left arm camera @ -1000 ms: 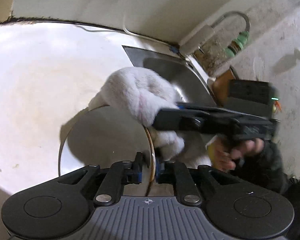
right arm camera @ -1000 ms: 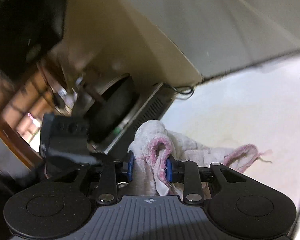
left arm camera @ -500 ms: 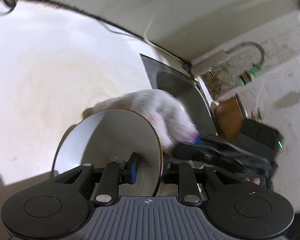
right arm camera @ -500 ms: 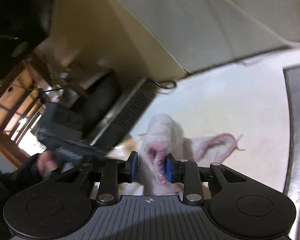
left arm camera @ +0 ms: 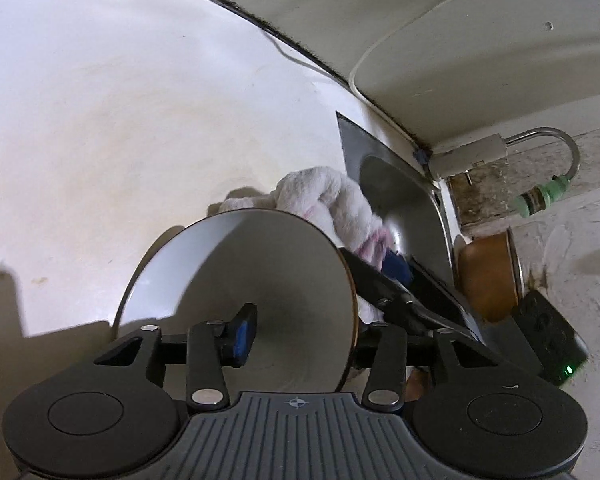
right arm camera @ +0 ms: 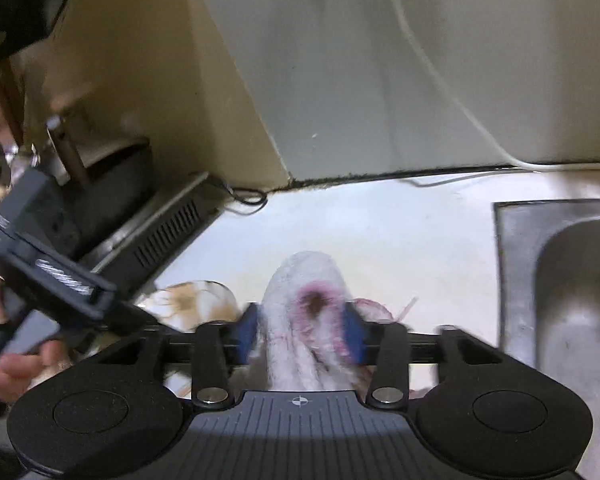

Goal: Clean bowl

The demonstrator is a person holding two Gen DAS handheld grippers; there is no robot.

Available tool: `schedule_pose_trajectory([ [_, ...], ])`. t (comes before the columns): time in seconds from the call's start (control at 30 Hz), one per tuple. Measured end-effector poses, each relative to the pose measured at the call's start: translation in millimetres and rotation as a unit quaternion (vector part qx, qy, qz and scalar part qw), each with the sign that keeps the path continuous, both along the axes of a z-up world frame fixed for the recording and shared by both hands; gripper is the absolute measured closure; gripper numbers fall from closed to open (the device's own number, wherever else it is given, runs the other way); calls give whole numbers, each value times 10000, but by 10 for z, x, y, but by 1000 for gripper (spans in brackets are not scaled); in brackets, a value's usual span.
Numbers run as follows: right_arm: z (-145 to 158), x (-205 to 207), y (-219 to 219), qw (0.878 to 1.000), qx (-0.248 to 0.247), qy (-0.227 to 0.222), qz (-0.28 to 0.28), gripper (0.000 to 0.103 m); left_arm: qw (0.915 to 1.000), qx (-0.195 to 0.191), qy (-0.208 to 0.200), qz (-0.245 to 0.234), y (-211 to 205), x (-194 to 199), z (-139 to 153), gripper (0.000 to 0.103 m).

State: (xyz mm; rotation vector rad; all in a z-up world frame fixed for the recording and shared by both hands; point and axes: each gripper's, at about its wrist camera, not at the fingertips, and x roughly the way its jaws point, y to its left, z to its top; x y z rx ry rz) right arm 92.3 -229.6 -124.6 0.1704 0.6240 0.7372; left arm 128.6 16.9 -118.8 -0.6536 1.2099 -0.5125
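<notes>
A white bowl (left arm camera: 260,280) with a thin brown rim stands tilted on the white counter (left arm camera: 100,140); its patterned outside shows in the right wrist view (right arm camera: 188,300). My left gripper (left arm camera: 300,332) straddles the near rim. Its jaws are opening: one blue pad (left arm camera: 240,340) stands inside the bowl away from the wall, and the other finger is hidden behind the rim. A fluffy white cloth with pink trim (left arm camera: 332,200) lies beside the bowl by the sink. My right gripper (right arm camera: 300,320) has the cloth (right arm camera: 308,312) between its opening jaws, which are spread wide.
A steel sink (right arm camera: 572,280) is set into the counter on the right, with a tap and green nozzle (left arm camera: 540,196) over it and a brown pot (left arm camera: 488,280) beyond. A black appliance (right arm camera: 160,232) and cables line the back wall. A hand (right arm camera: 4,364) holds the left gripper.
Both pairs of jaws have spread: the left off the bowl rim, the right off the cloth. The cloth has come out of the bowl and down beside it, toward the sink.
</notes>
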Motion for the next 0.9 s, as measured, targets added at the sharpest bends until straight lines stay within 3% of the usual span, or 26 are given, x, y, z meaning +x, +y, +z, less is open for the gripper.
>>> schedule_pose_trajectory([
  [0.13, -53, 17, 110, 9969, -631, -199, 417, 17, 9990, 366, -110, 214, 90, -62, 80, 56],
  [0.17, -84, 14, 150, 9938, -978, -247, 459, 17, 9989, 393, -106, 246, 107, -59, 84, 56],
  [0.23, -152, 8, 249, 9852, -1624, -293, 468, 32, 9988, 378, -40, 314, 149, -25, 70, 55],
  [0.27, -172, -8, 256, 9859, -1570, -255, 518, 49, 9988, 348, -5, 345, 158, -3, 59, 55],
  [0.3, -172, -32, 254, 9874, -1468, -235, 537, 60, 9988, 316, 30, 382, 165, 18, 49, 55],
  [0.37, -123, -88, 149, 9922, -1133, -236, 472, 70, 9981, 151, 189, 565, 193, 73, 2, 55],
  [0.47, -49, -231, -239, 9998, 111, -78, 136, 71, 9948, -78, 436, 917, 251, 158, -68, 54],
  [0.53, -5, -405, -401, 9967, 744, -285, 125, 71, 9911, -208, 592, 1174, 296, 213, -112, 53],
  [0.57, 37, -501, -393, 9957, 796, -431, 188, 71, 9901, -223, 620, 1238, 306, 228, -118, 52],
  [0.7, 62, -776, -10, 9910, 275, -1093, 723, 71, 9869, -216, 732, 1421, 333, 296, -125, 51],
  [0.77, -10, -834, 184, 9881, 86, -1111, 1061, 71, 9865, -227, 772, 1425, 340, 306, -131, 51],
  [0.83, -104, -972, 380, 9789, -487, -1278, 1516, 71, 9862, -218, 790, 1439, 345, 307, -137, 50],
  [0.9, -152, -977, 447, 9757, -753, -1017, 1790, 71, 9864, -207, 775, 1435, 347, 307, -141, 48],
])
